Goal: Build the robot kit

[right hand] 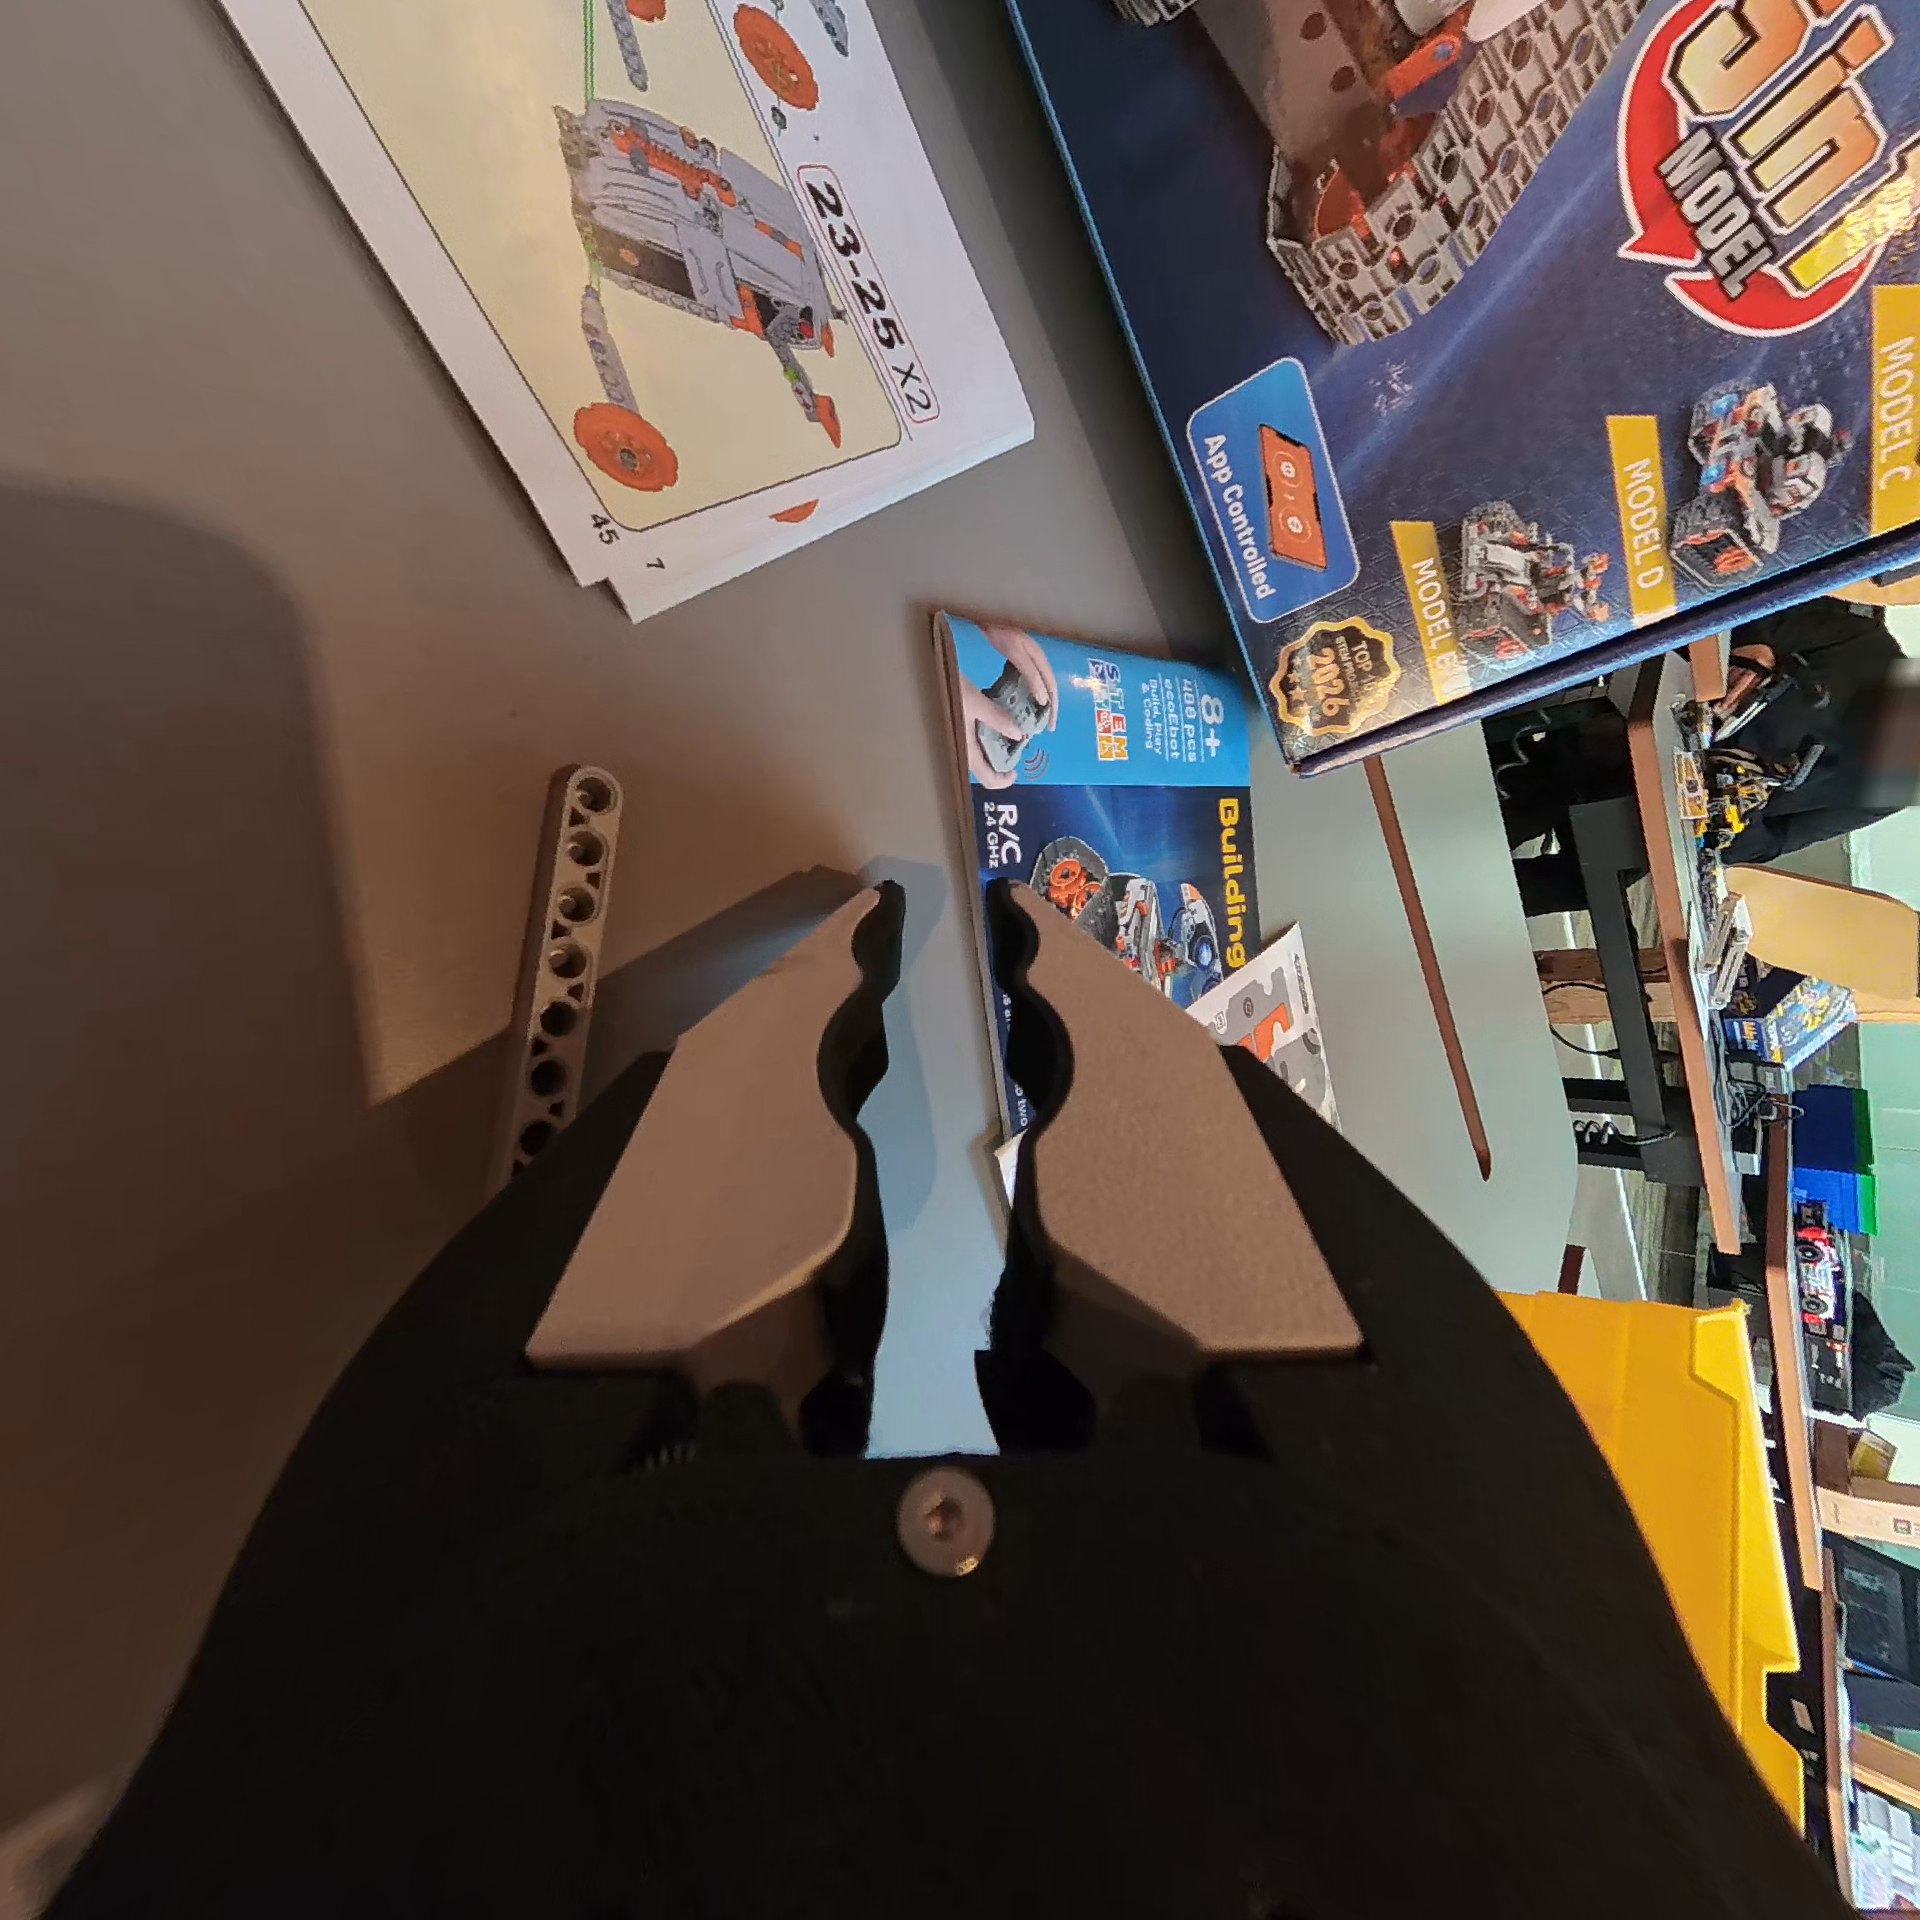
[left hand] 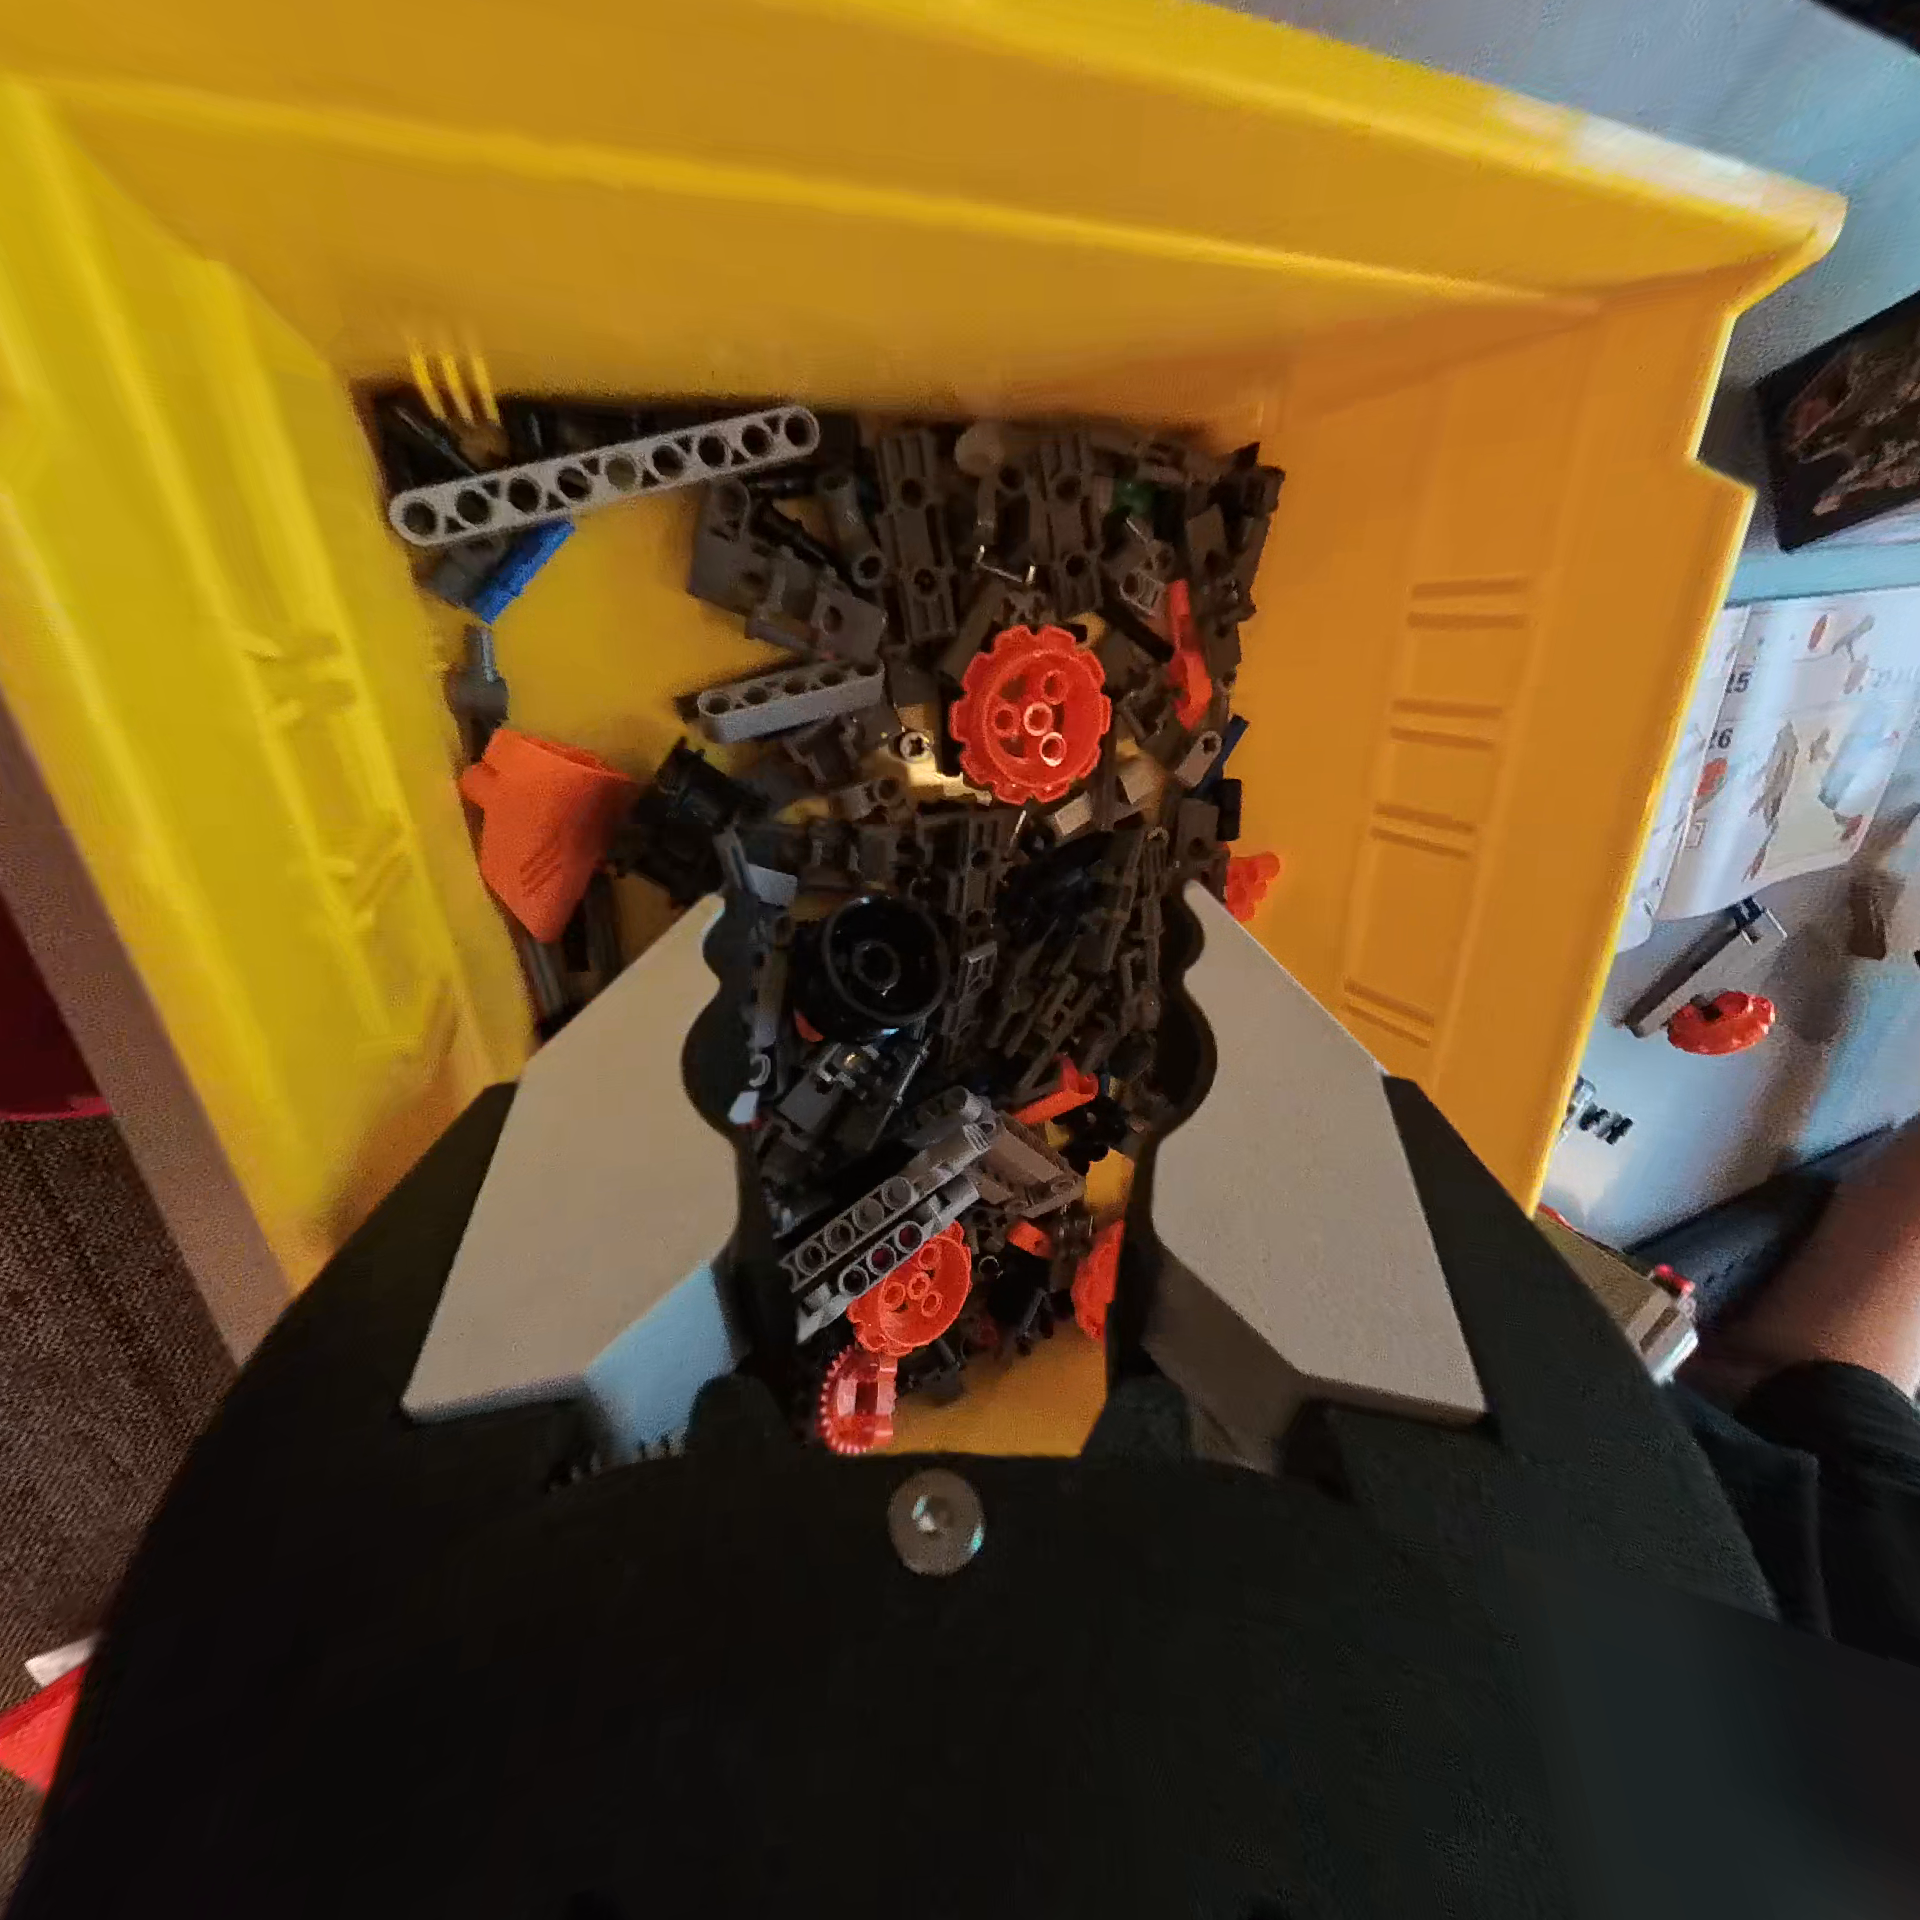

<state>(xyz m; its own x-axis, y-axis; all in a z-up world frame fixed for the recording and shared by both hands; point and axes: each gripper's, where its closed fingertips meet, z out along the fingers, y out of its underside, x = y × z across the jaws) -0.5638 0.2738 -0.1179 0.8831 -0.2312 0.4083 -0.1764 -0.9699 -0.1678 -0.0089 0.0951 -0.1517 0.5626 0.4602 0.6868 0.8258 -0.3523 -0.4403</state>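
My left gripper [left hand: 956, 904] is open and empty, pointing down into a yellow plastic bin [left hand: 935, 260]. The bin holds a heap of dark grey and black building parts. Among them are an orange gear wheel [left hand: 1029, 717], a black wheel [left hand: 878, 966] between my fingertips, a long grey holed beam [left hand: 608, 473] and an orange panel [left hand: 540, 831]. My right gripper [right hand: 940, 894] is empty, its jaws a narrow gap apart, just over the grey table [right hand: 260, 364]. A grey holed beam [right hand: 566, 966] lies on the table just left of its left finger.
An open instruction booklet [right hand: 644, 260], a blue leaflet [right hand: 1112, 790] and a large blue toy box [right hand: 1507, 364] lie ahead of the right gripper. The yellow bin [right hand: 1662, 1507] stands at its right. Beside the bin lie an instruction sheet [left hand: 1766, 748] and a small grey assembly with an orange gear [left hand: 1714, 997]. Across from one pair of fingers to the other is roughly 60 centimetres.
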